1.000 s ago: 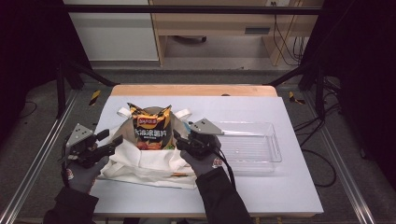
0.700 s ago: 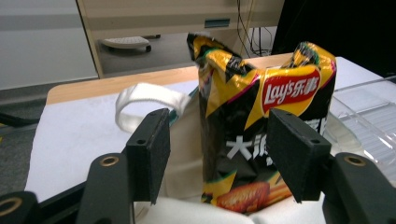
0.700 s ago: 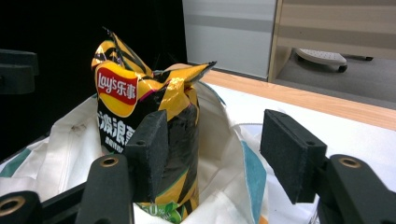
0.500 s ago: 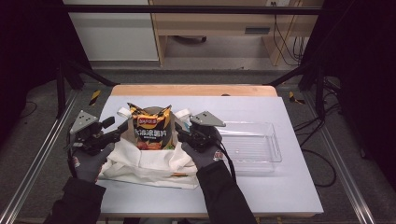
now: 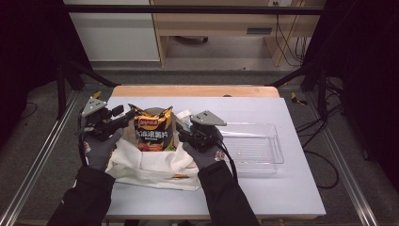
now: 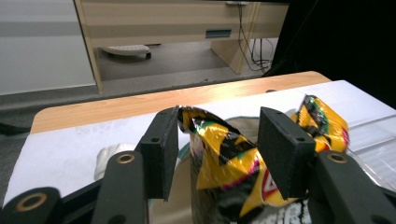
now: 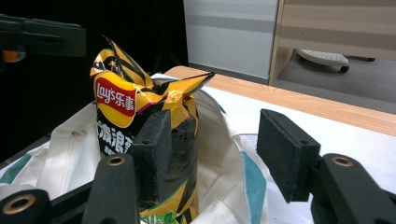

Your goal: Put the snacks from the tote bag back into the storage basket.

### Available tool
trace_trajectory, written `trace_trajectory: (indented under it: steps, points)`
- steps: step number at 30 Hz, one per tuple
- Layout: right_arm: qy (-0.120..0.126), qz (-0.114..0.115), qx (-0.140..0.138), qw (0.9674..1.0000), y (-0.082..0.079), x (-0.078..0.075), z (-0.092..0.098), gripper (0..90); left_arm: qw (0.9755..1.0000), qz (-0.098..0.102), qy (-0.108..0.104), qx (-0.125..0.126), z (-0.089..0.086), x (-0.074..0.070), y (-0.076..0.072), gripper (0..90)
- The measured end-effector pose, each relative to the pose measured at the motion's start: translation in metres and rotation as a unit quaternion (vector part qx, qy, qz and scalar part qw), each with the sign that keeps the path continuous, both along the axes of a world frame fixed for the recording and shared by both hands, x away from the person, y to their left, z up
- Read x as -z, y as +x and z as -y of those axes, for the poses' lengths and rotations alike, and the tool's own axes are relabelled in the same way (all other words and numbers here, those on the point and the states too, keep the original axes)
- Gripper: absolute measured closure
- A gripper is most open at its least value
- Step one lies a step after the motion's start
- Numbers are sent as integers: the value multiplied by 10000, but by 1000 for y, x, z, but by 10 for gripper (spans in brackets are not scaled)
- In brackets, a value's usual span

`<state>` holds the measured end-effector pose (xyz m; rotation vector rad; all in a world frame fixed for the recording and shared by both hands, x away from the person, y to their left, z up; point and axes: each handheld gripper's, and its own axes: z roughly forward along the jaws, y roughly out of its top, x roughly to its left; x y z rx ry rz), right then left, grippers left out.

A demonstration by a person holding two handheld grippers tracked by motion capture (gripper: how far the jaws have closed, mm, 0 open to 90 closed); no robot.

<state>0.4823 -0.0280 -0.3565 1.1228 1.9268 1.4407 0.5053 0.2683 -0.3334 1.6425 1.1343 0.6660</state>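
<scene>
We're looking at a lab, a recording rig set up for handling trials rather than anyone's home. Across the middle of the high view sits a white-topped table (image 5: pixel 263 188) with a wooden edge strip at its far side, and aluminium rails (image 5: pixel 33 160) run down the lower left and lower right of the frame. Black drapes (image 5: pixel 28 56) close in the upper left and upper right corners, and a black crossbar runs along the very top. Loose cables (image 5: pixel 282 33) hang at the upper right beside a pale wooden desk (image 5: pixel 211 23), with a white cabinet (image 5: pixel 113 33) at upper centre-left on grey floor.
</scene>
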Motion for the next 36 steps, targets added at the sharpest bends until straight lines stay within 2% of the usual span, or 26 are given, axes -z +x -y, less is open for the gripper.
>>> trace_trajectory:
  steps: [4, 8, 11, 16, 19, 26, 29, 33, 36]
  points:
    - [-11, -6, -11, 10000, 1, 0, 1, 450, 9999, -131, -23, -4, 3, 3, 10, 515]
    - [-26, -4, -26, 10000, 1, 0, 1, 450, 9997, -256, 45, 49, 6, 8, 16, 556]
    - [-20, -10, -31, 10000, 2, 0, 0, 450, 9993, -351, 102, 82, 6, 13, 17, 604]
    - [-41, -30, -59, 10000, 4, 0, -3, 454, 9988, -440, -57, 183, 1, 19, 16, 657]
    - [-52, -27, -85, 9999, 5, -1, -7, 455, 9984, -509, -26, 263, 0, 22, 15, 727]
    - [-39, -44, -171, 9998, 8, -2, -21, 457, 9985, -441, -35, 330, 3, 26, 6, 832]
    - [-56, -54, -198, 9998, 11, -2, -27, 466, 9987, -390, -53, 335, 3, 26, 0, 851]
    - [70, -60, -257, 9996, 12, -2, -35, 481, 9989, -310, -76, 354, 3, 27, -9, 869]
    - [53, -62, -296, 9995, 13, -3, -40, 489, 9991, -211, -21, 368, 3, 28, -16, 880]
